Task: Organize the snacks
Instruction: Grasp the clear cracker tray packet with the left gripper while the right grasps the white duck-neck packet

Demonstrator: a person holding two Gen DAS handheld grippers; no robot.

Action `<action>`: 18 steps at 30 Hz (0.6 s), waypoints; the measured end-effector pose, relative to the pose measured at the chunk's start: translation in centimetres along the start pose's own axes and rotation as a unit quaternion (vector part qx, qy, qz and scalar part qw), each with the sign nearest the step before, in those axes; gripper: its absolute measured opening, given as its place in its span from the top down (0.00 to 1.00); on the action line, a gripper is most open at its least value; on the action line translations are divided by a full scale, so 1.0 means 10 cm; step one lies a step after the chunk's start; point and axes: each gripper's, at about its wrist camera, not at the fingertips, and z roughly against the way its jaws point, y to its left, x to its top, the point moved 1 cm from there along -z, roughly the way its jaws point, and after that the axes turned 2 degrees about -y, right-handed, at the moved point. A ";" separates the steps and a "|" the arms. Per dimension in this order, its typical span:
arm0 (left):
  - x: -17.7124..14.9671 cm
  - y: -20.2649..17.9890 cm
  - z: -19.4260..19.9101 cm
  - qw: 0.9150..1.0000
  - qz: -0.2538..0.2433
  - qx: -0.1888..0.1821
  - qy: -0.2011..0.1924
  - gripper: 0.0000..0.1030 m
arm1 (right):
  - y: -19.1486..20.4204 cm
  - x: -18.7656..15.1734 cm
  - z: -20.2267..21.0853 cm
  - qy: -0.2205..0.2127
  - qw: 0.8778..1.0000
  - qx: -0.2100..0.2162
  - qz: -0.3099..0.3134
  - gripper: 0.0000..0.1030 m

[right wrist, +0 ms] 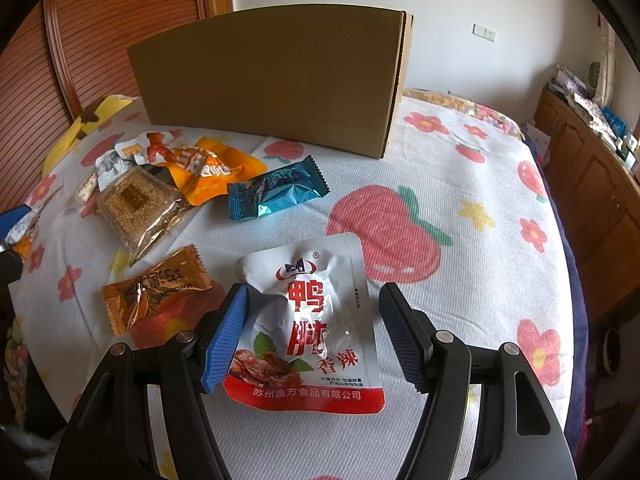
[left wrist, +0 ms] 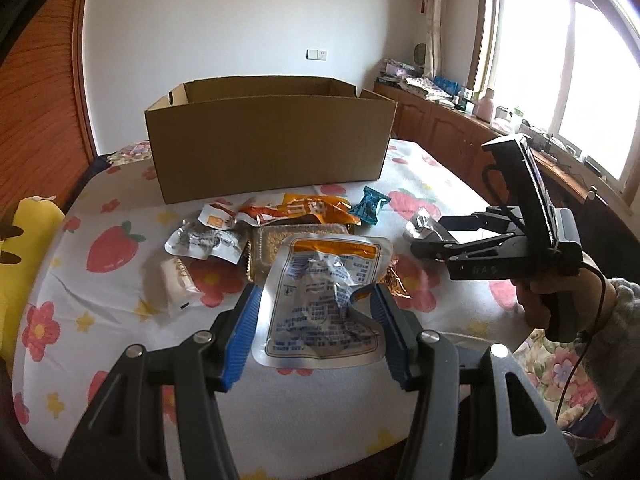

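Matt cardboard box (left wrist: 268, 148), glossy foil pouch (right wrist: 308, 320), woven cloth cover (right wrist: 460, 184)

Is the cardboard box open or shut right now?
Open: the cardboard box stands upright, top flaps up, its inner walls visible. Contents cannot be seen.

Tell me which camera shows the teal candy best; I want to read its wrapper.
The right wrist view: the teal candy lies broadside, unobstructed. In the left wrist view it is small, farther off and partly behind an orange packet.
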 end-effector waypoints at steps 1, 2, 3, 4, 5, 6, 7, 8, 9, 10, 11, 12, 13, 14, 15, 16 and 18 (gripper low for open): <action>0.00 0.00 0.01 1.000 0.000 0.000 -0.002 0.47 | 0.00 0.00 0.00 0.000 1.000 0.000 0.001 0.33; 0.01 -0.01 0.03 1.000 0.000 0.001 -0.004 0.47 | 0.00 0.00 0.00 0.002 1.000 0.000 0.001 0.33; 0.01 -0.01 0.05 1.000 -0.001 0.001 -0.006 0.47 | 0.01 0.01 0.00 0.004 1.000 0.001 0.002 0.35; 0.01 -0.01 0.06 1.000 -0.001 0.002 -0.008 0.47 | 0.02 0.01 0.00 0.006 1.000 0.004 0.007 0.39; 0.00 -0.01 0.09 1.000 -0.001 0.003 -0.011 0.47 | 0.03 0.01 0.00 0.007 1.000 0.006 0.010 0.40; 0.01 -0.01 0.10 1.000 -0.002 0.004 -0.012 0.47 | 0.04 0.00 0.01 0.011 1.000 0.008 0.012 0.41; 0.00 -0.02 0.12 1.000 -0.002 0.005 -0.013 0.47 | 0.04 0.00 0.02 0.017 1.000 0.011 0.012 0.42; 0.01 -0.02 0.13 1.000 -0.002 0.005 -0.015 0.47 | 0.05 0.00 0.03 0.021 1.000 0.013 0.013 0.42; 0.01 -0.02 0.14 1.000 -0.002 0.005 -0.016 0.47 | 0.05 -0.01 0.04 0.024 0.999 0.015 0.015 0.44; 0.01 -0.02 0.16 1.000 -0.001 0.004 -0.018 0.47 | 0.06 -0.01 0.05 0.024 0.999 0.016 0.015 0.46; 0.01 -0.02 0.16 1.000 -0.001 0.004 -0.018 0.47 | 0.06 -0.02 0.06 0.023 1.000 0.016 0.014 0.47; 0.01 -0.03 0.17 1.000 0.000 0.004 -0.019 0.47 | 0.07 -0.02 0.07 0.021 1.000 0.015 0.013 0.49; 0.01 -0.03 0.17 1.000 -0.001 0.005 -0.020 0.47 | 0.07 -0.02 0.09 0.020 1.000 0.014 0.012 0.50; 0.02 -0.03 0.19 1.000 -0.001 0.005 -0.022 0.47 | 0.08 -0.03 0.10 0.017 1.000 0.015 0.010 0.50; 0.02 -0.03 0.20 1.000 -0.001 0.007 -0.023 0.47 | 0.08 -0.03 0.12 0.015 1.000 0.016 0.007 0.50; 0.02 -0.03 0.21 1.000 -0.001 0.008 -0.024 0.47 | 0.09 -0.04 0.13 0.011 1.000 0.016 0.006 0.50; 0.04 -0.02 0.23 1.000 0.000 0.010 -0.028 0.47 | 0.11 -0.04 0.18 0.005 1.000 0.016 0.004 0.50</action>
